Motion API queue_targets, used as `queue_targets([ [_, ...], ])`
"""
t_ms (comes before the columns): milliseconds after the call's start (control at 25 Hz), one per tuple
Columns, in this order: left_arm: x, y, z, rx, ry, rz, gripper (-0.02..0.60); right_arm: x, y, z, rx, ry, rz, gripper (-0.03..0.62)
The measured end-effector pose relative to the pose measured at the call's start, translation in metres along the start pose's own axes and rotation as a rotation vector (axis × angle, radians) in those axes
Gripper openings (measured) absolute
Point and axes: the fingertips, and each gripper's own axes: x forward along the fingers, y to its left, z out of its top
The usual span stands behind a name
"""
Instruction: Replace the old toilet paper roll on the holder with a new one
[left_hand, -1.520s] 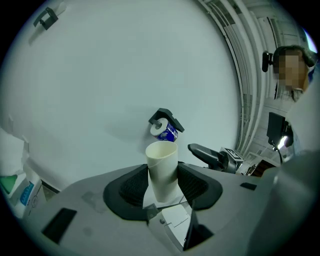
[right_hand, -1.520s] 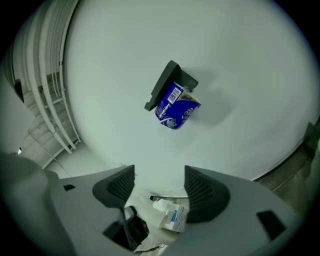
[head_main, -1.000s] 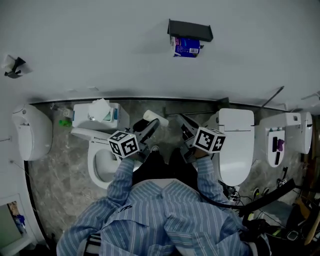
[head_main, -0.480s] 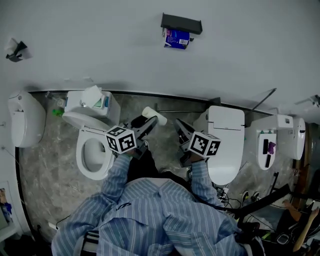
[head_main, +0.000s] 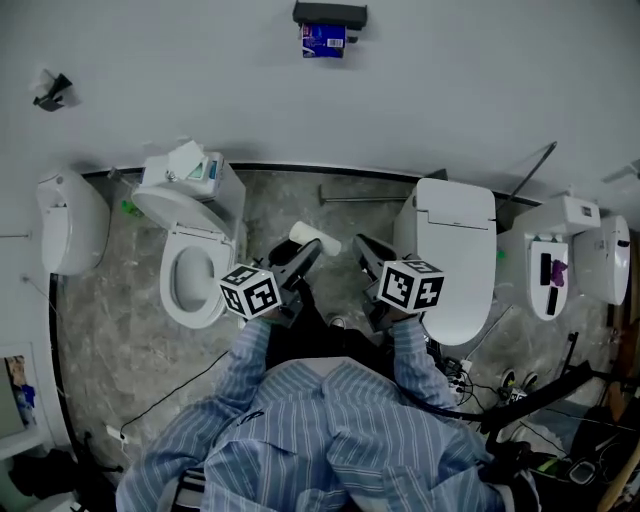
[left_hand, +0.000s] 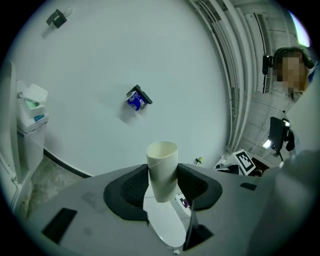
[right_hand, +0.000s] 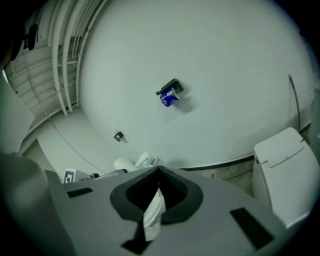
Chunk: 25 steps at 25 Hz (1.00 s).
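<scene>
A black holder high on the white wall carries a roll in blue wrapping; it also shows far off as the blue roll in the left gripper view and the blue roll in the right gripper view. My left gripper is shut on an empty pale cardboard tube, which stands upright between the pads as the tube in that gripper's own view. My right gripper is held beside it, jaws together and holding nothing. Both hang over the floor, well away from the wall.
An open-seat toilet stands at the left with tissue boxes on its tank. A lidded toilet stands at the right, another beyond it. A wall fixture is far left. Cables lie at lower right.
The holder has slid up and left in the head view and more floor shows below the wall. Both grippers stay side by side before my body, with the tube still held.
</scene>
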Motion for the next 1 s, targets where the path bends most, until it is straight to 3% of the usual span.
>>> queue_targets([
  [400,-0.070,-0.036,-0.027,0.043,-0.053,0.090,0.183,-0.025,0.039,-0.053,0.013,0.031,0.111,0.006],
  [1000,-0.133,-0.050,-0.025,0.088,-0.020,0.009,0.183,-0.026,0.094,-0.080,0.019,-0.005,0.047,0.006],
])
